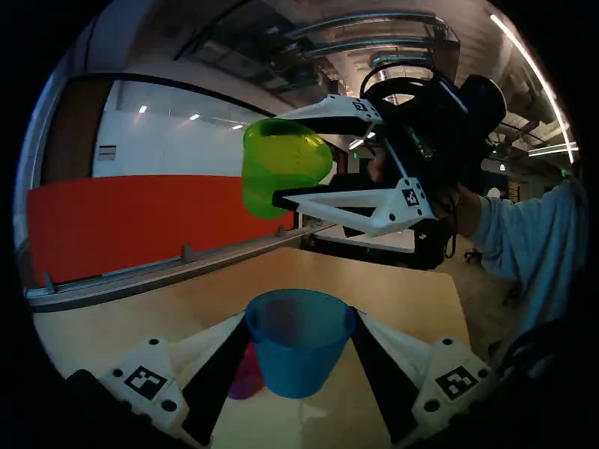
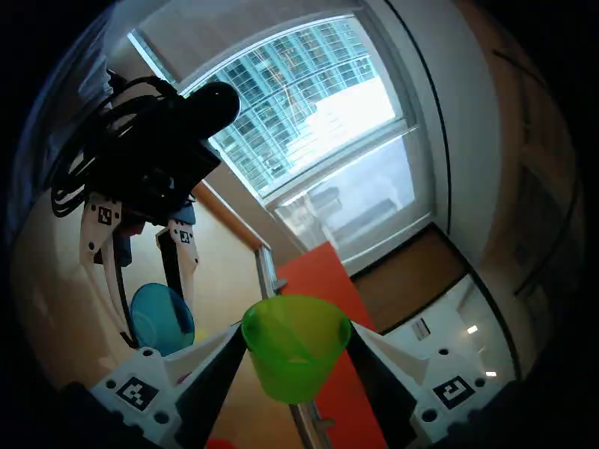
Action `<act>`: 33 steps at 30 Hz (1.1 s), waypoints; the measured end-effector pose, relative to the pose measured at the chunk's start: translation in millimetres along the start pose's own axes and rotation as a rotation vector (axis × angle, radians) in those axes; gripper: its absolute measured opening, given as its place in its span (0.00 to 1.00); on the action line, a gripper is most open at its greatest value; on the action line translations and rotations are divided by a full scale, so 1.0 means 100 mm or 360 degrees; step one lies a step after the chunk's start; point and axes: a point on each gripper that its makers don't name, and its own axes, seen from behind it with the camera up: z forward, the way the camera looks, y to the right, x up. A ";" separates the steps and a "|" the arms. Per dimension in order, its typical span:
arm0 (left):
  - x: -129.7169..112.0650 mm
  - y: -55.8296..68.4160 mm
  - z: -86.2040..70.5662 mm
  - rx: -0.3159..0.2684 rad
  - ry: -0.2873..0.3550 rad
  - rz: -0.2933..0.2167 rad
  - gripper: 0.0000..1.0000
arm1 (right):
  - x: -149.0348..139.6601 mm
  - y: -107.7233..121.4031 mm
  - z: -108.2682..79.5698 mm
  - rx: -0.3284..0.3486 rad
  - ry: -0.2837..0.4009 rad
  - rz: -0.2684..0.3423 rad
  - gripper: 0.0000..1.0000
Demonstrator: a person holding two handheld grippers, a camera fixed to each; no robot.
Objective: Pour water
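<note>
Left gripper (image 1: 299, 329): both fingers clamped on the blue cup (image 1: 299, 352), one on each side; the cup stands upright, mouth up, low over the table (image 1: 389, 292).
Right gripper (image 1: 268, 162): clamped on the green cup (image 1: 284, 165), held high in the air.
Key relation: in the left gripper view the green cup hangs at 12 o'clock from the blue cup, well apart and above it. In the right gripper view the blue cup sits at 10 o'clock from the green one.
Green cup axis: leaning a little, mouth toward 1 o'clock, base toward 7. I can't tell whether it holds water.
Nearer hand: the right gripper carries the pouring cup, so the closing move looks to be its job, while the left steadies the target.
Next move, as I judge it: bring the green rim down over the blue mouth, then tip it further.
Edges: the table's far edge runs behind at 2 o'clock, and a rail (image 1: 187, 258) lines the wall at 9.
Clutter: a pink thing (image 1: 243, 378) stands just beside the blue cup at 8 o'clock.
Open room: bare tabletop ahead and free air between the cups.
Risk: pouring from this height could splash past the rim.
</note>
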 end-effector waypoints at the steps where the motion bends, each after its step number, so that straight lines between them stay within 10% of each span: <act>1: 0.00 0.00 0.00 -0.0001 0.0001 -0.0003 0.89 | 0.00 0.00 0.00 -0.0002 -0.0001 -0.0008 0.92; 33: 0.03 0.01 0.00 0.0003 0.0014 -0.0008 0.89 | 0.01 0.11 0.07 -0.0036 -0.0022 -0.0230 0.92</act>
